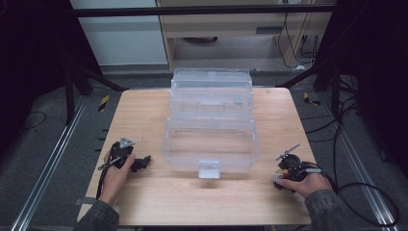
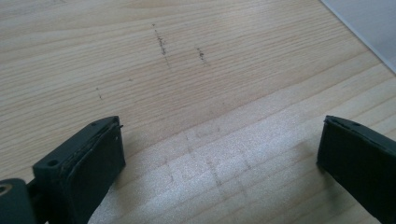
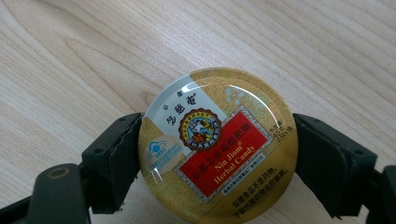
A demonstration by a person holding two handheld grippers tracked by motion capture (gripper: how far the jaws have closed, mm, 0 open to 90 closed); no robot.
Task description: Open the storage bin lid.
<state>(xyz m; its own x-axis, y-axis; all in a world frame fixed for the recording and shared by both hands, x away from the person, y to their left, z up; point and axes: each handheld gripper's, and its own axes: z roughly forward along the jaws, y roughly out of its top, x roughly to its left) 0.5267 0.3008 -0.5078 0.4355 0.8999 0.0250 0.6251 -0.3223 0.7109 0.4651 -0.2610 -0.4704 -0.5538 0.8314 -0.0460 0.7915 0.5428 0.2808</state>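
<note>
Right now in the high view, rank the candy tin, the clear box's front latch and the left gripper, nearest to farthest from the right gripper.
1. Candy tin, between the right gripper's fingers.
2. Front latch on the clear box, mid-table.
3. Left gripper, far left side.

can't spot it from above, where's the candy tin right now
The candy tin sits between the right gripper's jaws in the right gripper view, just above the wooden table. That gripper is at the table's near right, beside the clear plastic box.
</note>
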